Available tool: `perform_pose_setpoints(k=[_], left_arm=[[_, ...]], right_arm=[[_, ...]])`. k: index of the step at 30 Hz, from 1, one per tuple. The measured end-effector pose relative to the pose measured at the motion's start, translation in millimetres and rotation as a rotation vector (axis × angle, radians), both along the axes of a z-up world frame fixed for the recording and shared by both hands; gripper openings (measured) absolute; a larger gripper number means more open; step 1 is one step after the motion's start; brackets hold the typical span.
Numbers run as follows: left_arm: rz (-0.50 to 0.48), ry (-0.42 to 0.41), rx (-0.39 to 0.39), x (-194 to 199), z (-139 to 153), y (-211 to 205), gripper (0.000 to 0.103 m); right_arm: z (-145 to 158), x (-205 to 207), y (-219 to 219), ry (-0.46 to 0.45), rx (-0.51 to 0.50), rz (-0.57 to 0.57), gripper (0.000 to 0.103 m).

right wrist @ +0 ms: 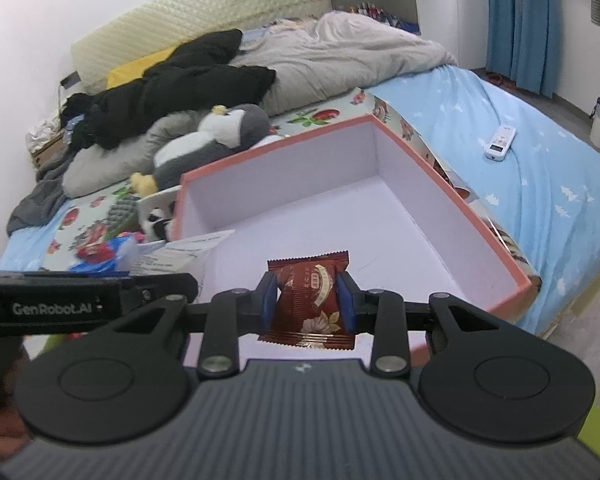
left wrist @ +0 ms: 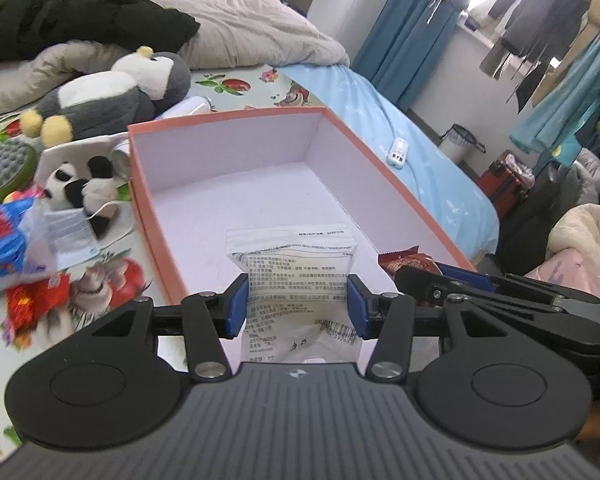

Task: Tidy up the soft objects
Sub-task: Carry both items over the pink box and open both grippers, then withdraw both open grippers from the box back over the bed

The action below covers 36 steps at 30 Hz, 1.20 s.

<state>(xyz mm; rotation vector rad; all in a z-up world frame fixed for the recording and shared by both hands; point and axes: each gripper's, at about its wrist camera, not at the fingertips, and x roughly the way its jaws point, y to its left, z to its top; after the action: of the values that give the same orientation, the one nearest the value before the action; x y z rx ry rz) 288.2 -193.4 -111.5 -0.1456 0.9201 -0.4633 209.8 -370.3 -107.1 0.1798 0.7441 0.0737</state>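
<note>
An open orange box (left wrist: 172, 240) with a white inside lies on the bed; it also shows in the right wrist view (right wrist: 480, 216). My left gripper (left wrist: 296, 306) is shut on a clear printed plastic packet (left wrist: 296, 264) and holds it over the box's near end. My right gripper (right wrist: 307, 300) is shut on a dark red snack packet (right wrist: 310, 300), also over the box's near end; that packet shows in the left wrist view (left wrist: 404, 264). A grey and white penguin plush (left wrist: 112, 96) and a small panda plush (left wrist: 80, 188) lie left of the box.
Left of the box lie a green massage brush (left wrist: 8, 168), a blue printed pack (left wrist: 0, 248) and a face mask (left wrist: 70, 232). A black coat (right wrist: 172, 84) and grey quilt (right wrist: 340, 56) fill the far bed. A white remote (right wrist: 500, 142) lies on the blue sheet.
</note>
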Motion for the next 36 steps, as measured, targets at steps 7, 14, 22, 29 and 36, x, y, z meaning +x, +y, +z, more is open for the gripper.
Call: perform_pose_setpoints(k=[7, 14, 22, 29, 36], left_arm=[[-0.018, 0.054, 0.024, 65, -37, -28, 0.056], [-0.01, 0.077, 0.013, 102, -57, -38, 0.07], [-0.009, 0.057, 0.016, 91, -48, -31, 0.07], [-0.003, -0.015, 0.008, 49, -12, -11, 0.07], [0.026, -0.093, 0.001, -9, 25, 24, 0.07]], right_arm=[[-37, 57, -24, 0.066, -0.004, -0.012, 0.037], [-73, 96, -41, 0.149, 0.051, -0.021, 0.048], [-76, 93, -48, 0.149, 0.055, -0.041, 0.049], [-50, 67, -38, 0.097, 0.046, -0.044, 0.049], [-20, 23, -16, 0.029, 0.036, -0.035, 0.049]])
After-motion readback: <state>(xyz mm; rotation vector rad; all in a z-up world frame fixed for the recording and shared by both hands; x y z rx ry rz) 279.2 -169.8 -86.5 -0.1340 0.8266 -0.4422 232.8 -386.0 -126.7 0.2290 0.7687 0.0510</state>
